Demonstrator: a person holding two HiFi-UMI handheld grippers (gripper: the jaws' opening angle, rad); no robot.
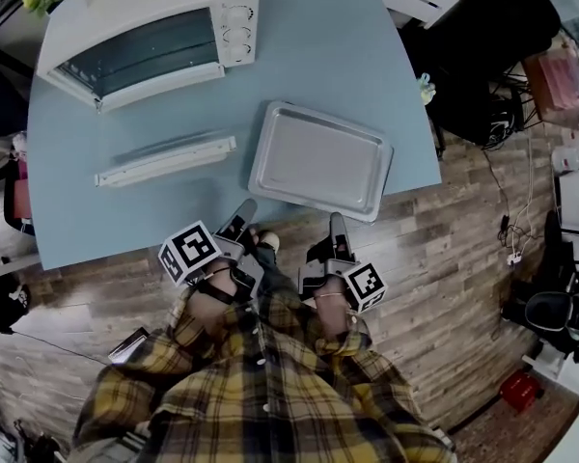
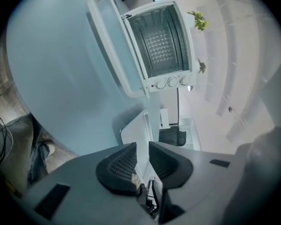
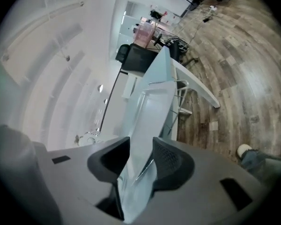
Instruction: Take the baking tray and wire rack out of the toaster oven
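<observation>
Right gripper (image 3: 140, 149) gapes around an edge of the baking tray (image 1: 318, 157); left gripper (image 2: 143, 146) barely parted, empty.

Item count:

- Toaster oven (image 1: 125, 17): one, fitted with three control knobs (image 2: 172, 82).
- Baking tray (image 1: 318, 159): one.
- Table (image 1: 347, 56): one.
- Long white-edged piece (image 1: 164, 159) in front of the oven: one; its kind cannot be determined.
- Handheld grippers: two, the left gripper (image 1: 241, 212) and the right gripper (image 1: 338, 228).
- Marker cubes (image 1: 190, 251): two, one per gripper.
</observation>
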